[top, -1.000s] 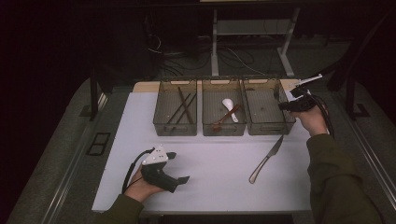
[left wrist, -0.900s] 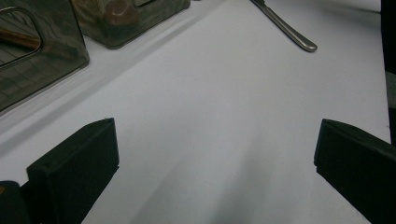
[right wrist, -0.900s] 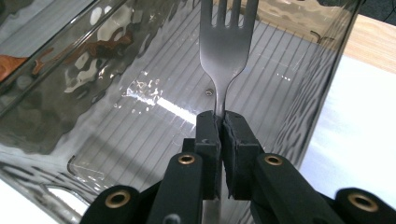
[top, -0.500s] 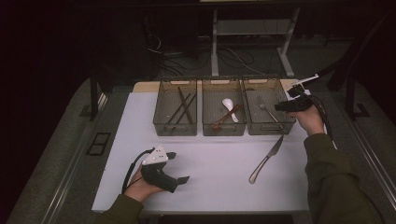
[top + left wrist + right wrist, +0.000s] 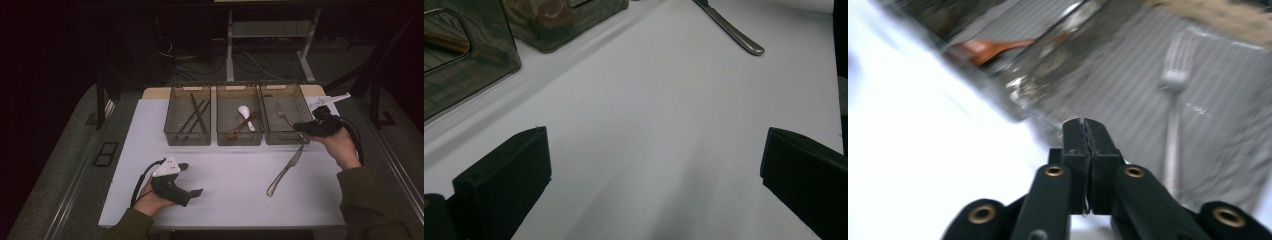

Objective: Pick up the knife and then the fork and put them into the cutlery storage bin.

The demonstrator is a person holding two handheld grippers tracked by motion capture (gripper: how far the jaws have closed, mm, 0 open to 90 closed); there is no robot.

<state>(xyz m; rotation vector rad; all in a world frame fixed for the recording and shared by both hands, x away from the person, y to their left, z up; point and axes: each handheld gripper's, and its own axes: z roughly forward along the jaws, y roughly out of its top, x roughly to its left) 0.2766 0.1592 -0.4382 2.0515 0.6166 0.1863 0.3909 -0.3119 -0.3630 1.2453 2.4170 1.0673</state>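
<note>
Now right gripper (image 5: 302,128) is sitting clenched, jaws just closing on nothing, fork (image 5: 1172,110) lying just beyond; left gripper (image 5: 192,179) is resting released, knife (image 5: 730,29) far ahead.

Right gripper view: motion blur softens the fork (image 5: 1172,120) and the basket rim (image 5: 1023,97). Left gripper view: the knife (image 5: 731,32) is cut off by the top edge, blade unseen; both baskets are cropped.

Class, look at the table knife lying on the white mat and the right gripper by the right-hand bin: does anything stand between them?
Nothing visible does. The knife lies alone on bare white mat, in front of the right-hand bin. The right gripper, jaws shut and empty, hovers at that bin's front right corner, just beyond the blade tip. The fork lies inside the bin, out of the path.
</note>
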